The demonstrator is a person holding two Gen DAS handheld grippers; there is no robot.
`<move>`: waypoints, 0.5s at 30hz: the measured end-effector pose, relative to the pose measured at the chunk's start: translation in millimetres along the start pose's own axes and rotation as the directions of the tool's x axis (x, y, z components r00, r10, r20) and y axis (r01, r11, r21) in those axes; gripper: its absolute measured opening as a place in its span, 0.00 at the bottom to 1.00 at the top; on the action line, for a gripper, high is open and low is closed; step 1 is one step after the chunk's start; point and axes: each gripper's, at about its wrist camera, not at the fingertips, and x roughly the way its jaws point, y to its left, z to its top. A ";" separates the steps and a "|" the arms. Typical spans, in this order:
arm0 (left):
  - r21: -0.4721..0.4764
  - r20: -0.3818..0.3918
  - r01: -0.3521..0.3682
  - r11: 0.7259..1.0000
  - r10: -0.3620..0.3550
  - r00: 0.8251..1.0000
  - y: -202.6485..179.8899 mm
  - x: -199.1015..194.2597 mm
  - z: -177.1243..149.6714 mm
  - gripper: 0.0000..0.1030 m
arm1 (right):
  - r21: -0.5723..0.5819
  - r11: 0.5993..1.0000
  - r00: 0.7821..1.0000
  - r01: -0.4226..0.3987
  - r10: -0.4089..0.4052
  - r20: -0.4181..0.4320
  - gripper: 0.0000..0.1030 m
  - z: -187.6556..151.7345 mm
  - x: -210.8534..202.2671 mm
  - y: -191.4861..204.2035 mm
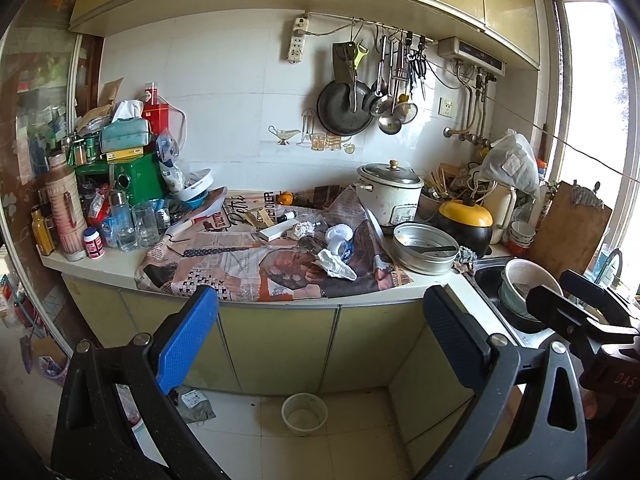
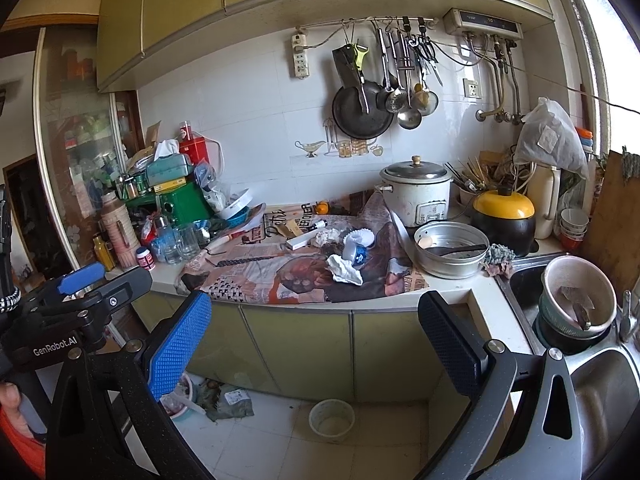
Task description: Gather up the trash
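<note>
White crumpled tissue [image 2: 345, 269] lies on the newspaper-covered counter [image 2: 448, 290] left of the steel steamer pot [image 2: 450, 250], ahead of and above both wide-spread, empty grippers, the right gripper [image 2: 314, 334] apparently nearer than the left gripper [image 1: 320, 332].

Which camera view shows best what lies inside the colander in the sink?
The right wrist view: the colander is near and seen from above, with dark scraps inside. In the left wrist view the colander is partly hidden behind the right hand-held gripper.
</note>
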 end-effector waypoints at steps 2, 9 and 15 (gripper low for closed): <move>-0.006 -0.005 -0.003 1.000 0.003 1.000 4.1 15.0 4.6 1.00 | 0.010 1.000 1.000 0.011 -0.011 0.012 1.00 4.2 10.1 -5.1; -0.033 -0.009 0.010 0.999 -0.010 1.000 24.5 79.0 24.7 1.00 | -0.058 0.989 0.991 0.135 -0.135 0.002 1.00 21.4 50.7 -15.5; -0.045 -0.025 0.020 0.999 -0.021 0.999 51.0 144.7 50.1 0.99 | -0.038 0.979 0.980 0.200 -0.199 0.007 1.00 41.3 101.9 -17.8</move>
